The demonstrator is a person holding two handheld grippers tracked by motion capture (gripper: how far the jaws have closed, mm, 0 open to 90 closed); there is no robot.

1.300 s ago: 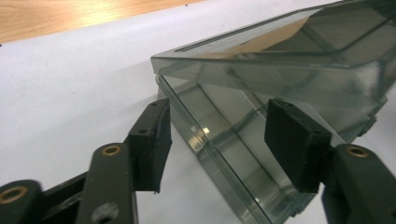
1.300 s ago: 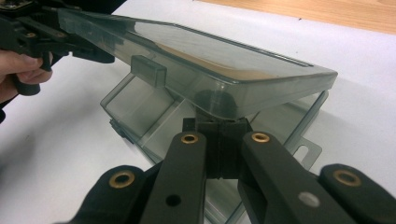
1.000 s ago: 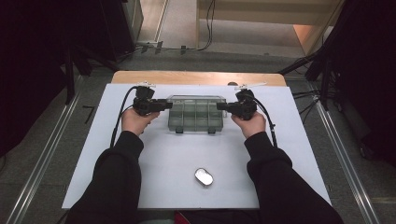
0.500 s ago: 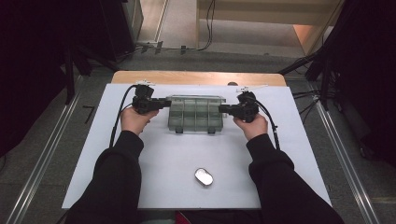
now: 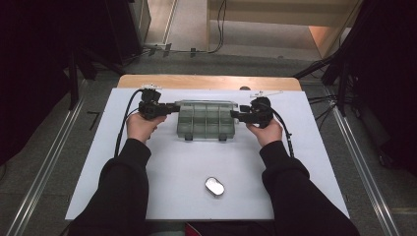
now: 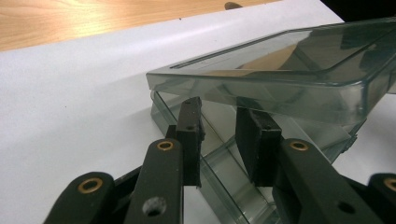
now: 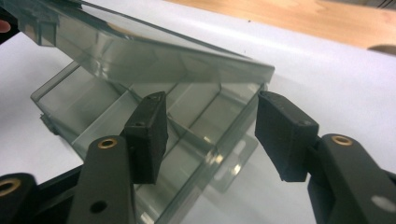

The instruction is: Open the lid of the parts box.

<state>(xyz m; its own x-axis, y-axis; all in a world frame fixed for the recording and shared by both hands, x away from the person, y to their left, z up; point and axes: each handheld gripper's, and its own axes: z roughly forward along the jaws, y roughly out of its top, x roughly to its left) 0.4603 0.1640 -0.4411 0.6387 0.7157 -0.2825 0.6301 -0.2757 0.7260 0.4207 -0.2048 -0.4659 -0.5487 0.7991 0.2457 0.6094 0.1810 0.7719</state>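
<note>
Now lid raised, compartment box open

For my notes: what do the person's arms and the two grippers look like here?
Both arms wear long black sleeves reaching the wrists; the hands are bare. The left gripper and right gripper are black, with flat linked arms, brass-coloured pivot rivets and blocky rectangular black pads. A black cable loops from the left gripper, another from the right.
</note>
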